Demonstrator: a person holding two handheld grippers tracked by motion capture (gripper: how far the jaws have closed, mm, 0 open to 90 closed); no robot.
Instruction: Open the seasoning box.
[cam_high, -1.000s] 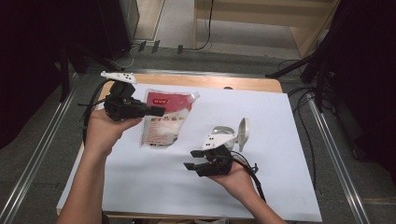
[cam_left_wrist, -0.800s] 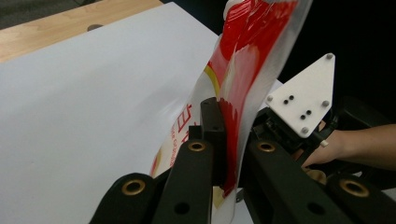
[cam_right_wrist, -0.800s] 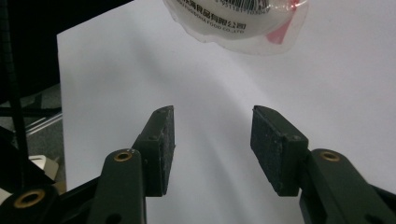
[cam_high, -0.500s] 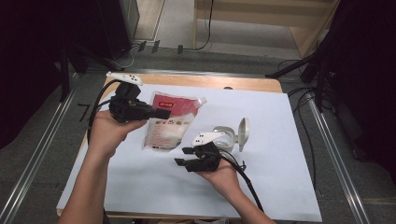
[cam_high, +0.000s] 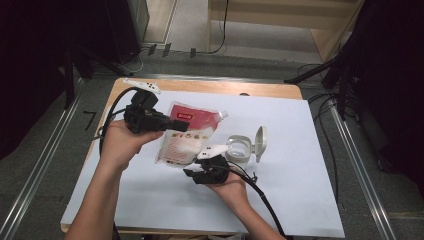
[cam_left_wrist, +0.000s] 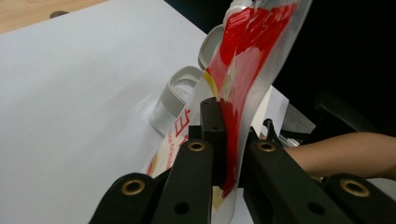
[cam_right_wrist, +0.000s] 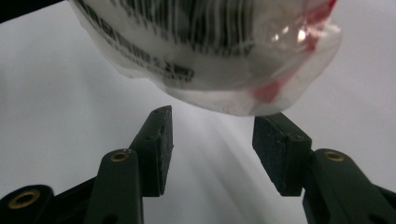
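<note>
A red and white refill pouch (cam_high: 186, 136) with a corner spout hangs lifted above the white sheet. My left gripper (cam_high: 179, 125) is shut on the pouch's upper edge; in the left gripper view the pouch (cam_left_wrist: 243, 84) is pinched between the jaws, at my left gripper (cam_left_wrist: 223, 140). My right gripper (cam_high: 192, 173) is open just below the pouch's lower end. In the right gripper view the pouch's rounded bottom (cam_right_wrist: 210, 51) hangs right above my right gripper (cam_right_wrist: 212, 140), with nothing between the pads. A clear container (cam_high: 239, 148) with its white flip lid (cam_high: 260, 143) raised stands right of the pouch.
A white sheet (cam_high: 300, 190) covers most of the wooden table (cam_high: 210, 86). Metal rails run along both sides. Cables (cam_high: 265, 200) trail from the grippers over the sheet. The container (cam_left_wrist: 180, 95) lies beyond the pouch in the left gripper view.
My left gripper has carried the pouch to the right and a little up. My right gripper has moved left, from beside the container to under the pouch's lower end.
</note>
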